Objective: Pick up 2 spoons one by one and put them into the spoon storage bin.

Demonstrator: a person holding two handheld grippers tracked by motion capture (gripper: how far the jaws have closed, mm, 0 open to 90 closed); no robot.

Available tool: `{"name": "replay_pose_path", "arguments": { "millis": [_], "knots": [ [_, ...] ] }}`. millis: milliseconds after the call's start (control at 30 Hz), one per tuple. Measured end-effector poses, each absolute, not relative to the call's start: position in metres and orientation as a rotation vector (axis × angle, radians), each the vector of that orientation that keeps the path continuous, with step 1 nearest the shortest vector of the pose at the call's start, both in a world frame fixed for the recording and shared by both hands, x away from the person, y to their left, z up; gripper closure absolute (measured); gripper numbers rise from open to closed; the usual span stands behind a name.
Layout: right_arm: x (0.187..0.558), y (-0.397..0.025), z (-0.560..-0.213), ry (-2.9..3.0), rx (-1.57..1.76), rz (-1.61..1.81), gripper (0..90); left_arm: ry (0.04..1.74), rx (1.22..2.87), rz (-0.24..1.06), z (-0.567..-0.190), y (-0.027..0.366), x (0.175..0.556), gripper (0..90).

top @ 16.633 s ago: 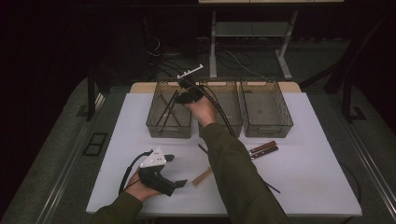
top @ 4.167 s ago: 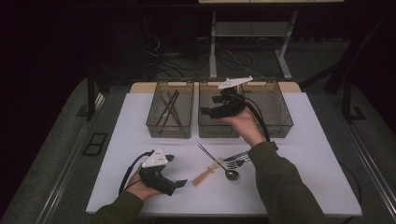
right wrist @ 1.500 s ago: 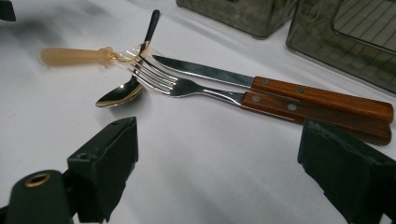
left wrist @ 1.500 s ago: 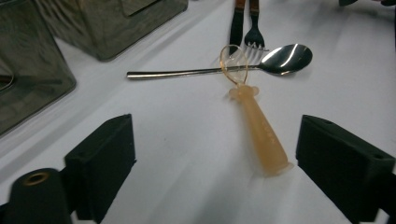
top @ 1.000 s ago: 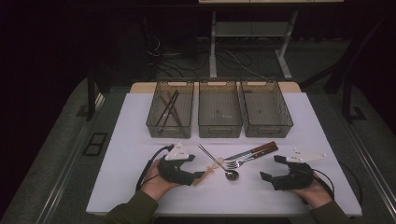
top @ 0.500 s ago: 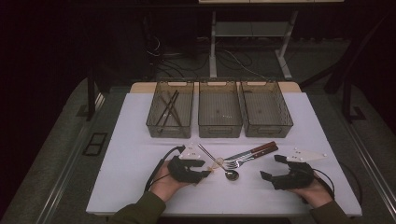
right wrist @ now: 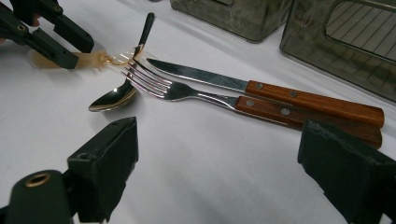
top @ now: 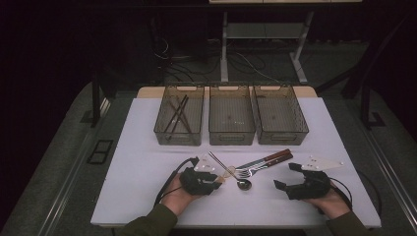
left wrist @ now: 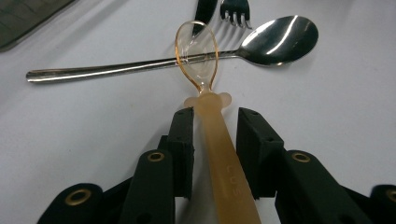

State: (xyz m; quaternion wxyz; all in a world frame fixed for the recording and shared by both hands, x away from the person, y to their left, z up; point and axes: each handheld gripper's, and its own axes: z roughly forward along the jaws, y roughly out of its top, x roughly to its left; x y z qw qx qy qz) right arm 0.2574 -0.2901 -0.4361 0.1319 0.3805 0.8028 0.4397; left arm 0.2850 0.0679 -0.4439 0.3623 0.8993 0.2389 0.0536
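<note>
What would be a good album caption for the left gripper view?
Left gripper straddles an amber plastic spoon lying across a steel spoon on the white table.

Translucent amber spoon (left wrist: 205,88), shiny silver spoon (left wrist: 275,37), reddish-brown wooden handles (right wrist: 308,107), smoky grey bins (top: 231,115), white table (top: 137,162)

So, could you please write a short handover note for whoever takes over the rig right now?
Left claw: open, astride the amber plastic spoon handle, not yet closed.
Right claw: open, holding nothing, facing the fork and knife.
Metal spoon lies under the plastic spoon's bowl.
Left bin holds dark sticks; the middle bin and right bin look empty.
Left to do: probably sort the four utensils into bins.
</note>
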Motion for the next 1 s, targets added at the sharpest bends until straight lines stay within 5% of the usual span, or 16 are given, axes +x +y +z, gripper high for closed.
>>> {"name": "replay_pose_path", "arguments": {
  "millis": [1000],
  "knots": [
    [0.2569,-0.2893,-0.4358,2.332,1.090,1.268,12.5,0.619,2.327,0.200,-0.4400,0.0666,0.2797,77.3]
  ]
}}
